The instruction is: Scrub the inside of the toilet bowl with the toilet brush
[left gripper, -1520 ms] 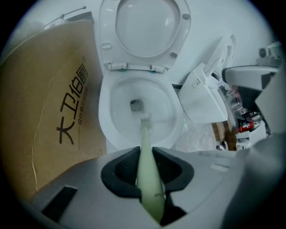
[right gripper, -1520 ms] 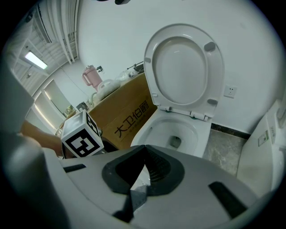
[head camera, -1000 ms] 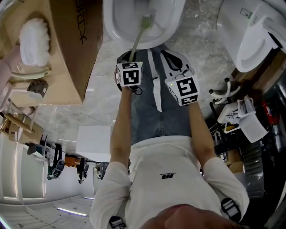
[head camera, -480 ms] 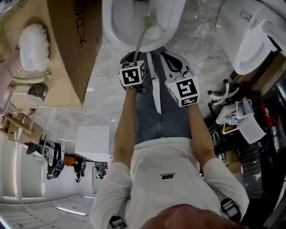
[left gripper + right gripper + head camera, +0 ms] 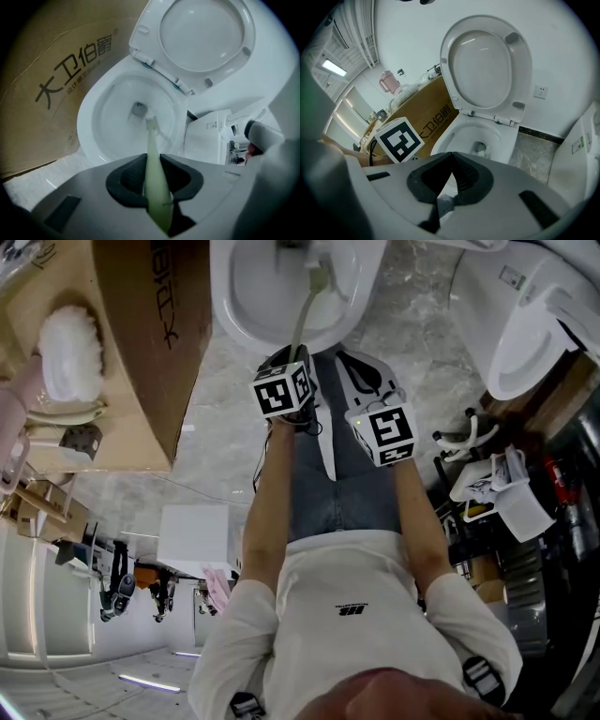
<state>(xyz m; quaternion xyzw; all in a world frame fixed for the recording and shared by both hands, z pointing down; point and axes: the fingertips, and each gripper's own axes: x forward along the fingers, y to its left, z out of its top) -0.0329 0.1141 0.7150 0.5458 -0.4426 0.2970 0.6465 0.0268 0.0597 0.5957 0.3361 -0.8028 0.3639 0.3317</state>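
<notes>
Since a second ago, the left hand-held gripper [image 5: 152, 180] has pushed forward toward the rim, carrying the brush head a little to the right inside the bowl. Its jaws are clamped on the pale green plastic toilet brush [image 5: 151, 147], whose small bristled head sits low in the white ceramic toilet bowl [image 5: 86, 126], just beside the drain opening [image 5: 138, 109]. The right hand-held gripper [image 5: 449, 180] hangs back over the person's legs, jaws closed together with nothing between them. Scrubbing looks to be mid-stroke. The next move likely calls for sweeping the head up and around the bowl's wall while keeping the bristles pressed to the ceramic and the grip on the slim handle firm.
</notes>
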